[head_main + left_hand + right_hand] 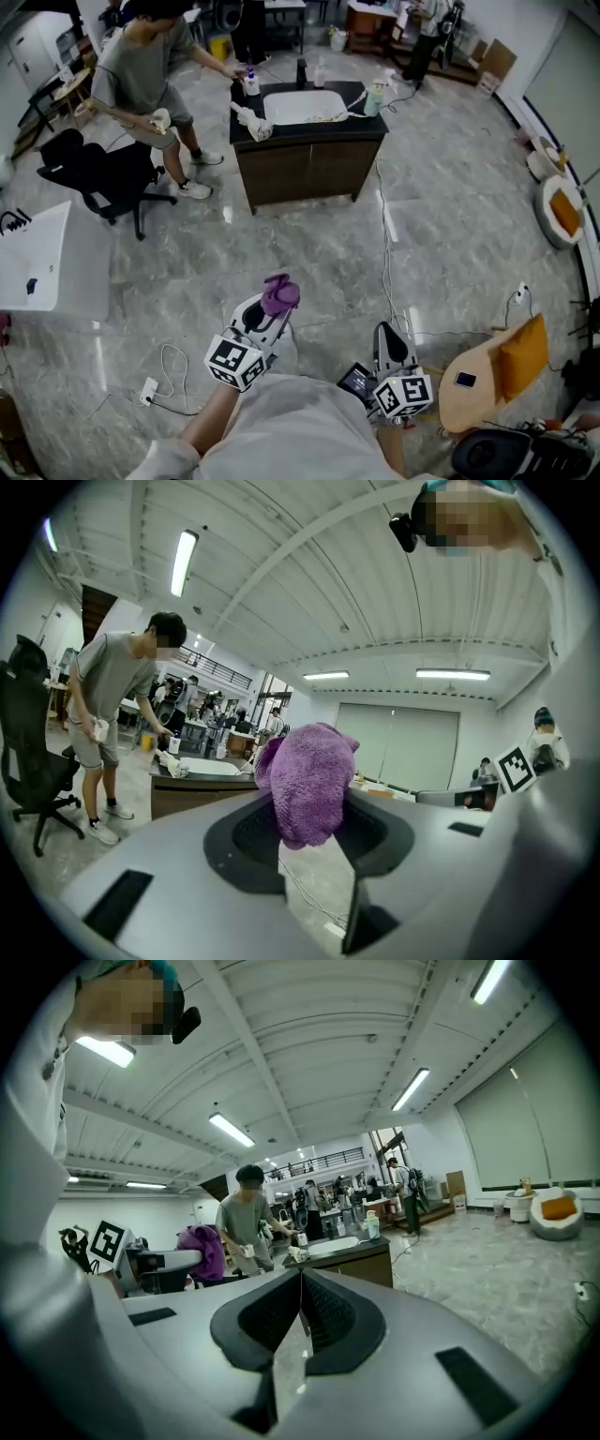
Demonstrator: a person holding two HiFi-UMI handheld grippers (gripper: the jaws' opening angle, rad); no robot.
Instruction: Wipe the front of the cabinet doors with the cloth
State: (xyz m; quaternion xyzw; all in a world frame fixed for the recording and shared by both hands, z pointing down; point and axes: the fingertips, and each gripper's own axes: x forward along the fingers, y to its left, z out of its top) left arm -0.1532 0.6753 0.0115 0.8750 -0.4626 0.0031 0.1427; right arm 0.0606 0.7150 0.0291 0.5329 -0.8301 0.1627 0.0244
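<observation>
A purple cloth [279, 293] is bunched between the jaws of my left gripper [274, 309], which is shut on it; in the left gripper view the cloth [307, 780] fills the middle. My right gripper [392, 339] is held low at the right, shut with nothing between its jaws [300, 1297]. The dark wooden cabinet [305, 169] with its doors stands far ahead across the floor, topped by a white sink [305, 106]. Both grippers are well away from it. The cabinet [192, 794] shows small in the left gripper view, and the cabinet [361, 1265] also in the right gripper view.
A person [145, 80] stands at the cabinet's left end, reaching to the counter. A black office chair [103, 178] is to the left, a white table [37, 258] at the far left. Cables [384, 234] run over the marble floor. An orange chair [511, 361] sits at the right.
</observation>
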